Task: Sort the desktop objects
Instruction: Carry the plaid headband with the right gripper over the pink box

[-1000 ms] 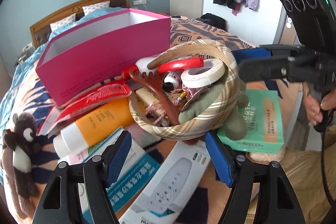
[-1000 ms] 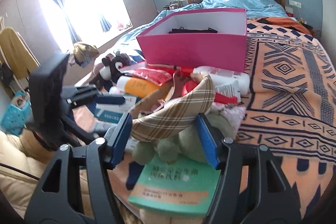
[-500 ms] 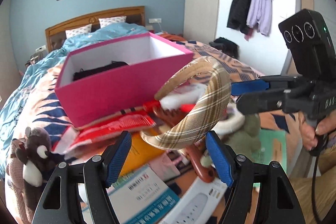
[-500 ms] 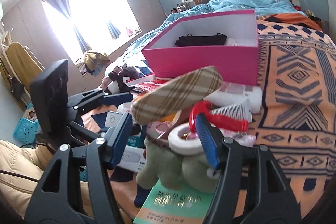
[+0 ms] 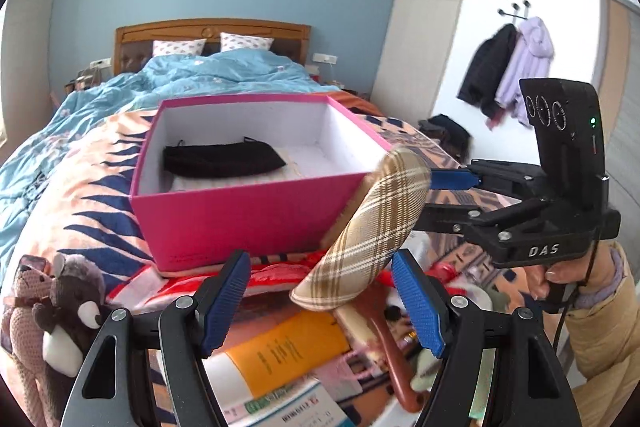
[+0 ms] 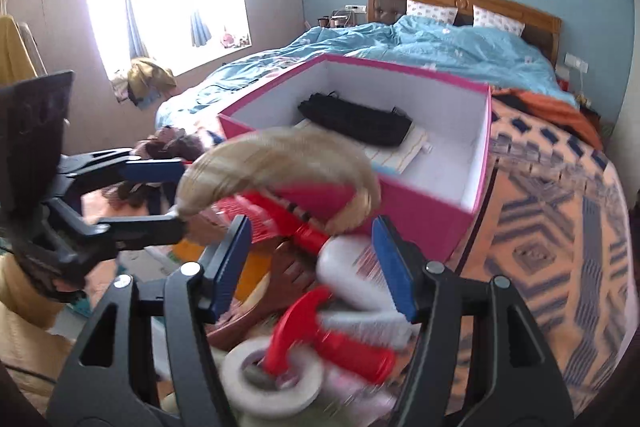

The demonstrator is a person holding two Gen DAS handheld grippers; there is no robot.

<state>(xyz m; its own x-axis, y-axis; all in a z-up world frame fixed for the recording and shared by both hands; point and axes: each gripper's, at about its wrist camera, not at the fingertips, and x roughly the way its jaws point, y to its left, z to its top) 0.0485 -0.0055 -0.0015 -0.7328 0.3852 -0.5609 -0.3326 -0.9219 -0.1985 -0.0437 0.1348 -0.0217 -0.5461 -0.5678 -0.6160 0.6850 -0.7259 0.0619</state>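
A plaid beige headband (image 5: 372,223) hangs in the air in front of the pink box (image 5: 240,219). Its lower end sits between the fingers of my left gripper (image 5: 320,263), close to the right pad. Its upper end lies in the fingertips of my right gripper (image 5: 430,199). In the right wrist view the headband (image 6: 276,159) arches from my left gripper (image 6: 182,195) across to my right gripper (image 6: 311,227). Each gripper looks shut on one end. The open pink box (image 6: 420,211) holds a black pouch (image 6: 356,125).
Below the headband lies a pile: an orange tube (image 5: 280,351), a brown brush (image 5: 388,347), a red toy hammer (image 6: 320,343), a tape roll (image 6: 272,379) and a white bottle (image 6: 352,275). Plush mice (image 5: 60,303) sit at the left. A person's hand (image 5: 560,279) grips the right tool.
The headband has come up out of the pile between both grippers. Both hands have risen and moved toward the pink box, whose inside now shows.
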